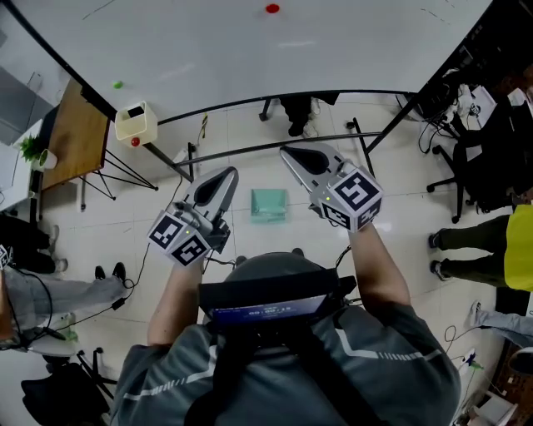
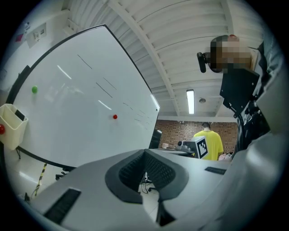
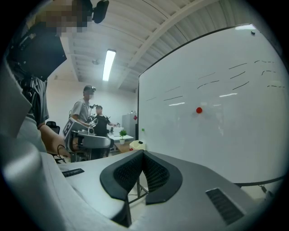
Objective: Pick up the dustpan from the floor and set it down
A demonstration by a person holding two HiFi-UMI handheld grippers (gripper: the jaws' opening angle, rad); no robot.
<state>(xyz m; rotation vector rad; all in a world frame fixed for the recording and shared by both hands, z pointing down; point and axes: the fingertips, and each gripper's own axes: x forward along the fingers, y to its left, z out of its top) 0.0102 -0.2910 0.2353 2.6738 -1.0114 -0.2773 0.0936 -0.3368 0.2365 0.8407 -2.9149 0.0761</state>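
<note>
The floor [image 1: 400, 208] is of pale glossy tiles, in a large workroom with a ribbed white ceiling and long lamps. At 12 o'clock a big whiteboard [image 1: 250, 50] on a black frame fills the far side. It carries a red magnet [image 1: 272, 8] and, toward 10 o'clock, a green magnet [image 1: 118, 84].

At 9 to 10 o'clock there is a wooden tabletop [image 1: 79, 137] on thin black legs, with a small green plant [image 1: 33, 150] just beside its outer edge. At 3 o'clock a person in a yellow top [image 1: 523, 245] stands near black office chairs [image 1: 466, 166]. Thin cables [image 1: 125, 291] run over the tiles at 8 o'clock.

The teal dustpan [image 1: 268, 204] lies flat on the floor at 12 o'clock from the wearer's head. In the head view it shows between the two tools, and nothing touches it. The board's frame bars cross the floor just behind it.

The left tongs [image 1: 228, 173] and the right tongs [image 1: 287, 152] are both raised and point toward the board. Each pair is pressed together at the tips and pinches nothing.

A cream box [image 1: 136, 122] hangs at the board's lower rail at 10 o'clock. It holds a dark thing that I cannot name, and a red round piece [image 1: 135, 141] sits just under it
</note>
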